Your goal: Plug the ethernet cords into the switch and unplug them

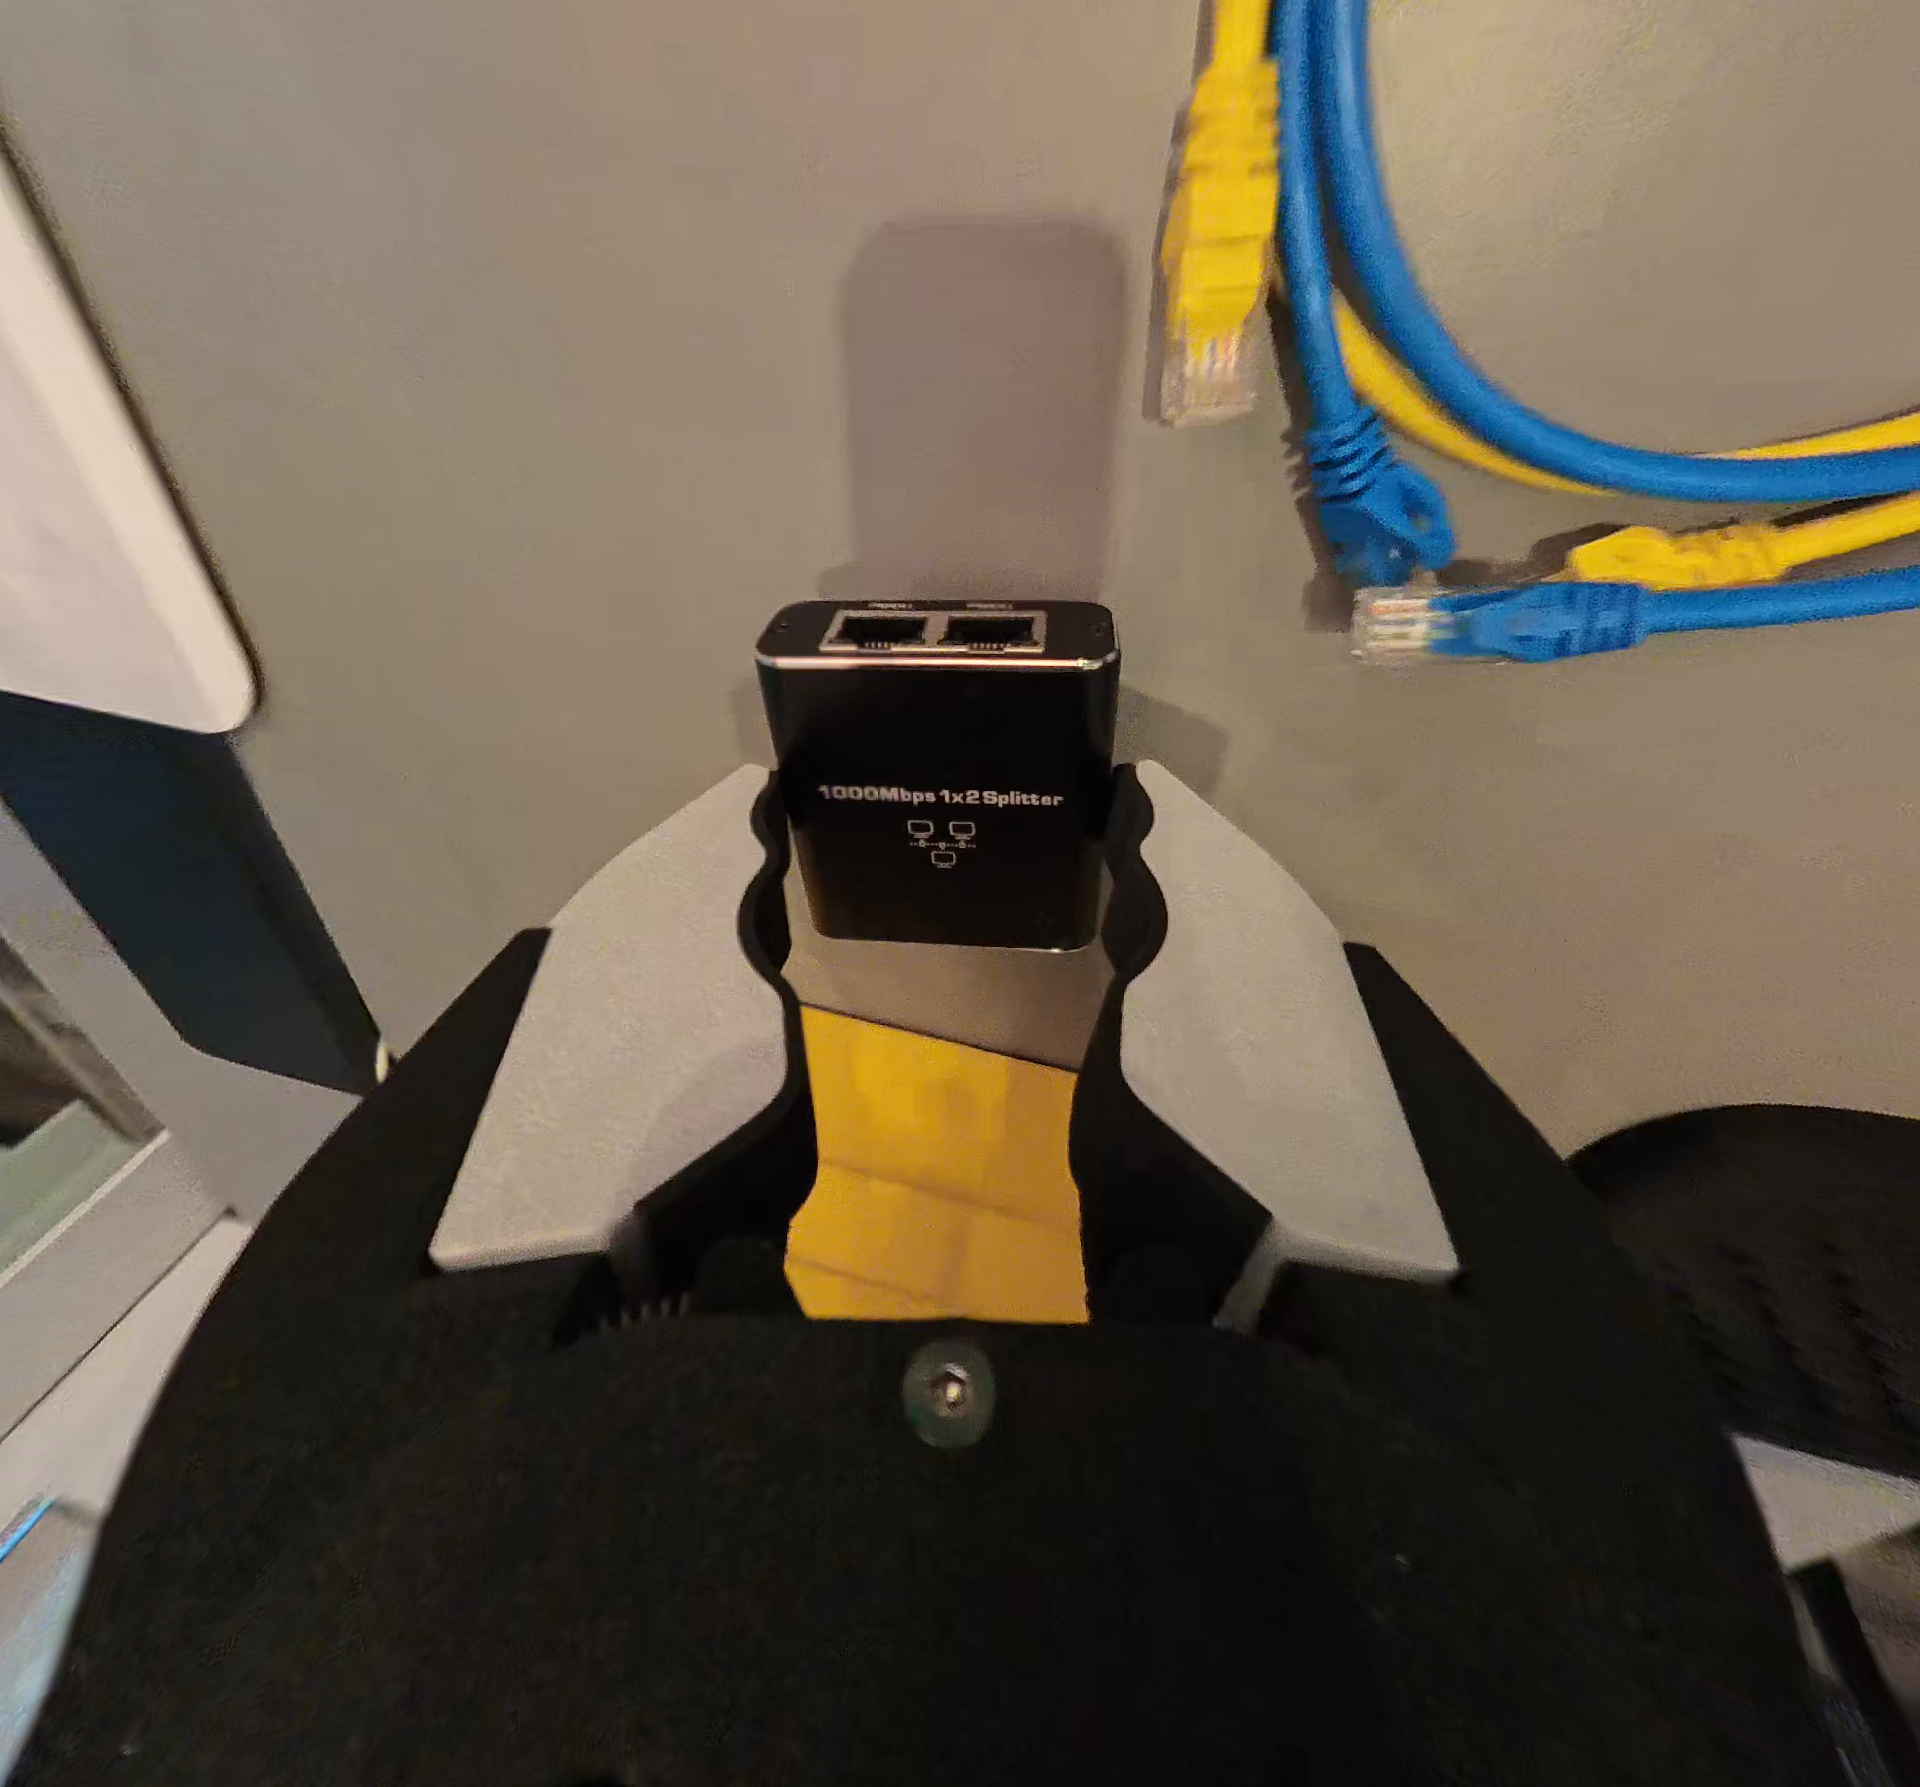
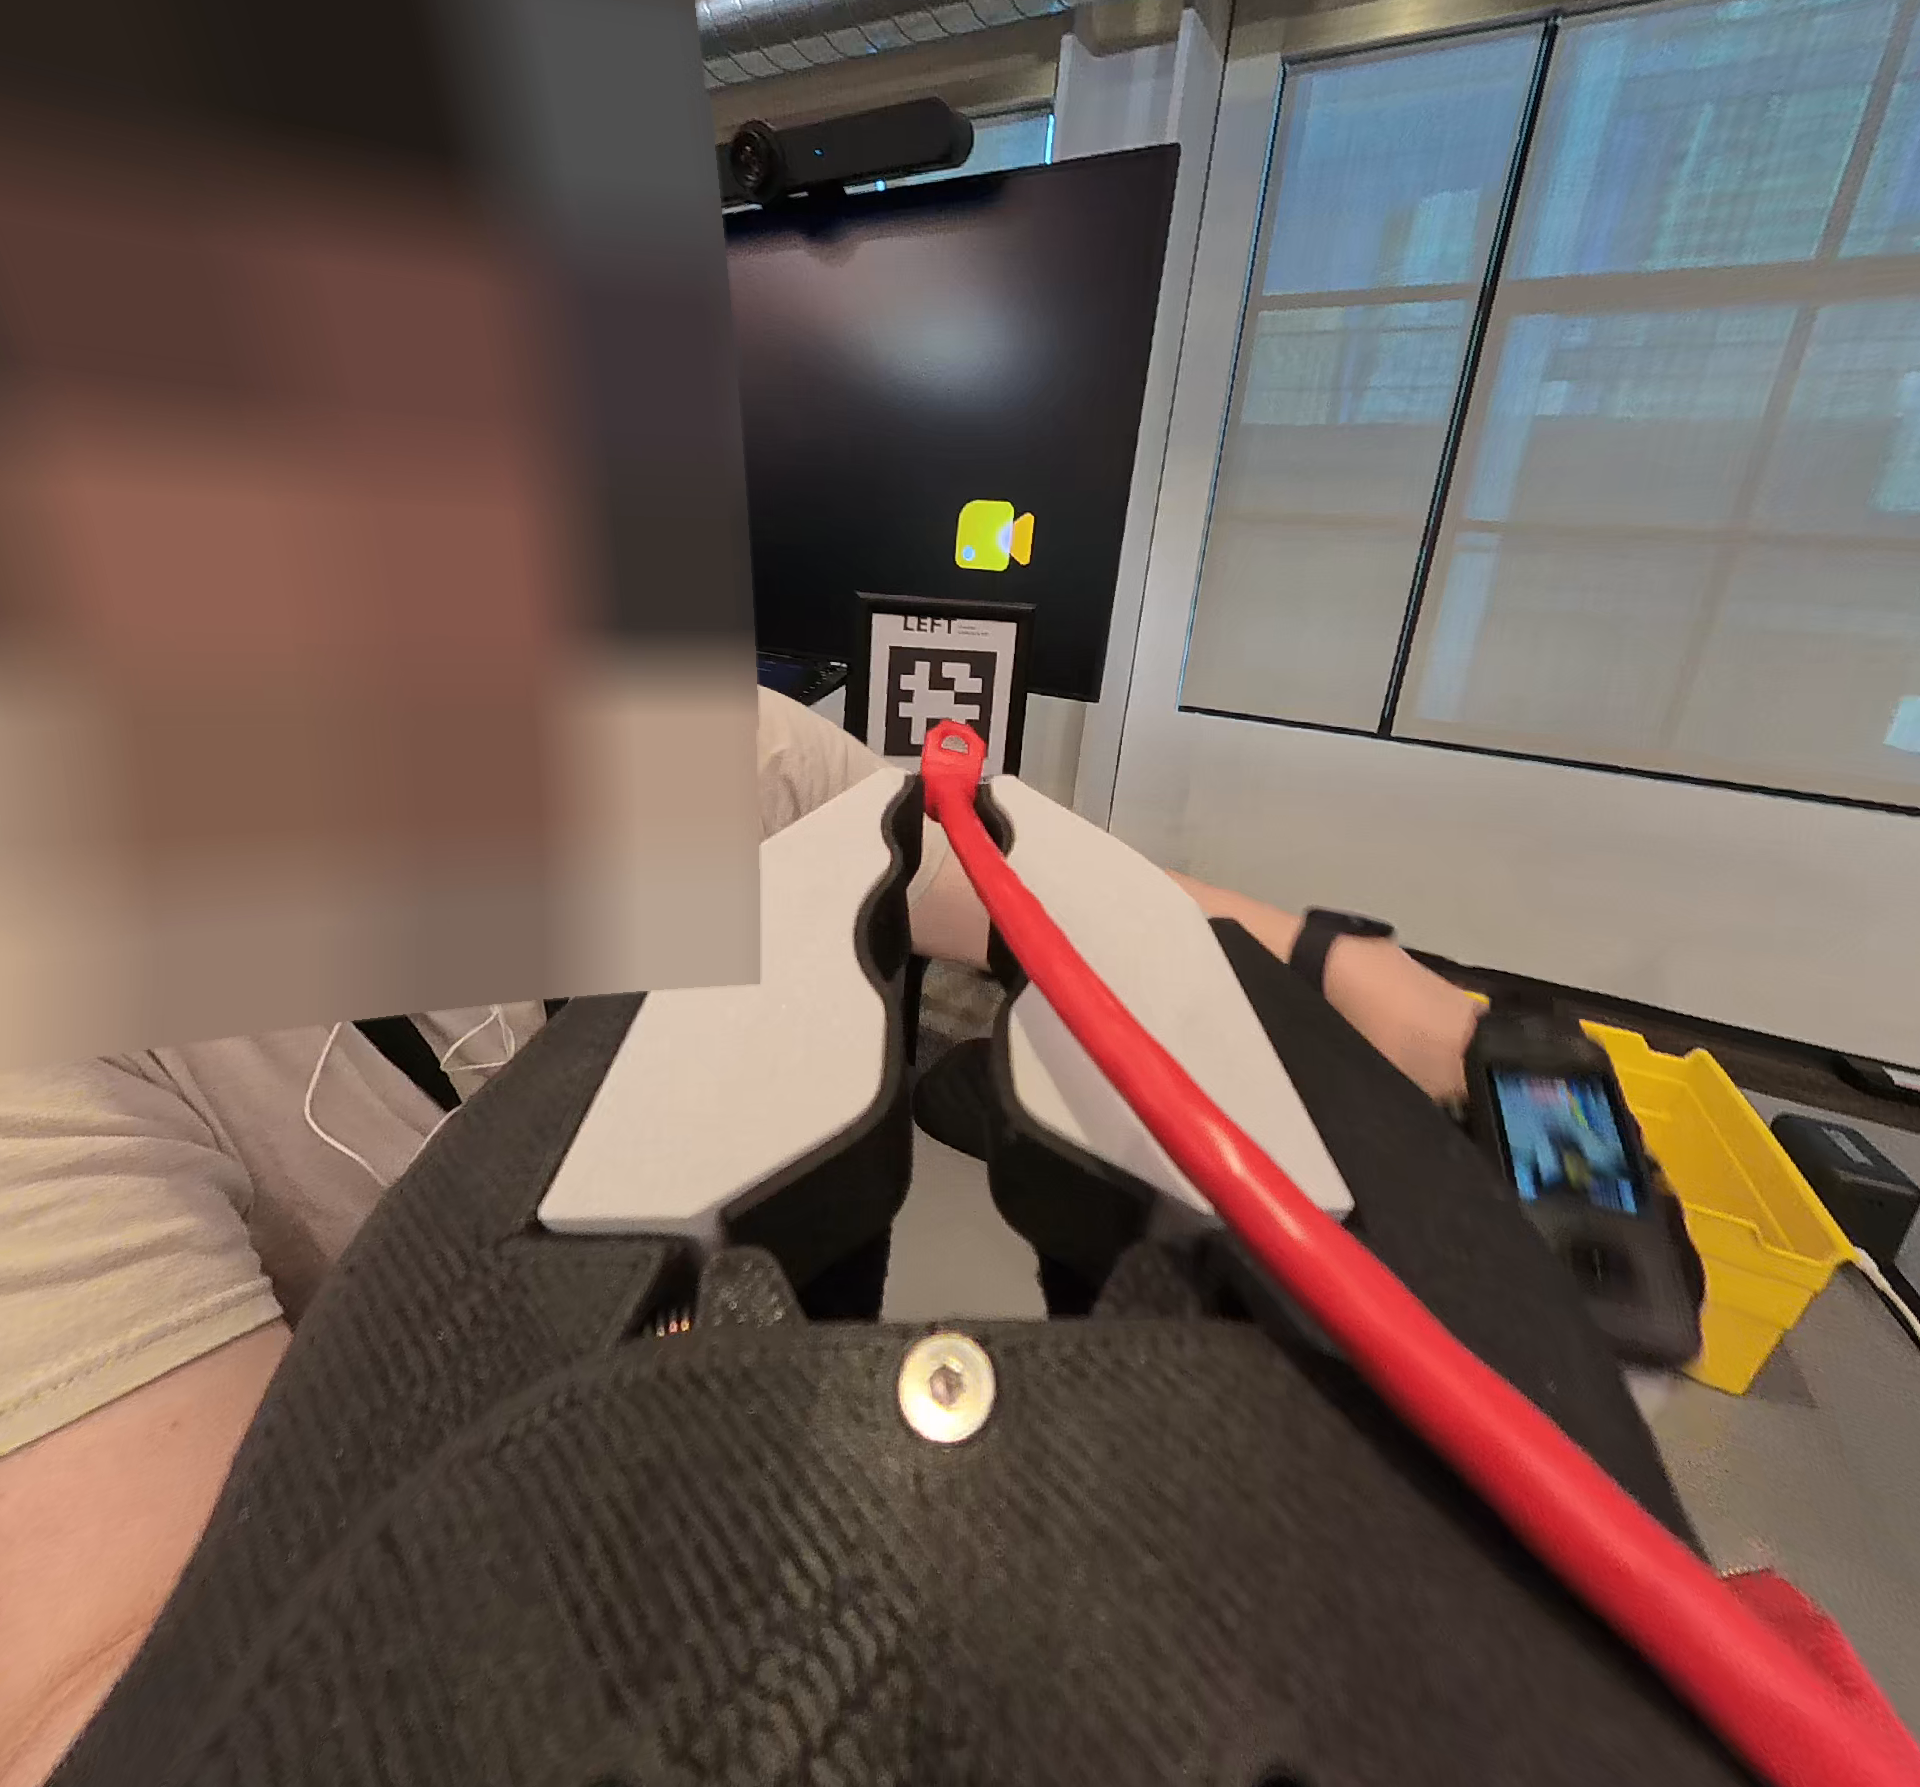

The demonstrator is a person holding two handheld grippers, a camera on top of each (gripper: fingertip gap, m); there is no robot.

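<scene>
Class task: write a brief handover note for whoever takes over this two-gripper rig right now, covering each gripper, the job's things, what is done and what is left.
Left gripper: jaws shut on the black switch, held above the grey table; both ports facing away are empty.
Right gripper: jaws shut on the red cord near its end.
Yellow cords and blue cords lie loose on the table.
Done: nothing shows plugged in.
Left: plug cords in, then unplug.

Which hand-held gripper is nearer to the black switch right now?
Left. The left hand-held gripper is shut on the switch, holding it between its fingers. The right hand-held gripper holds a red cord, and the switch is not visible in its view.
</scene>
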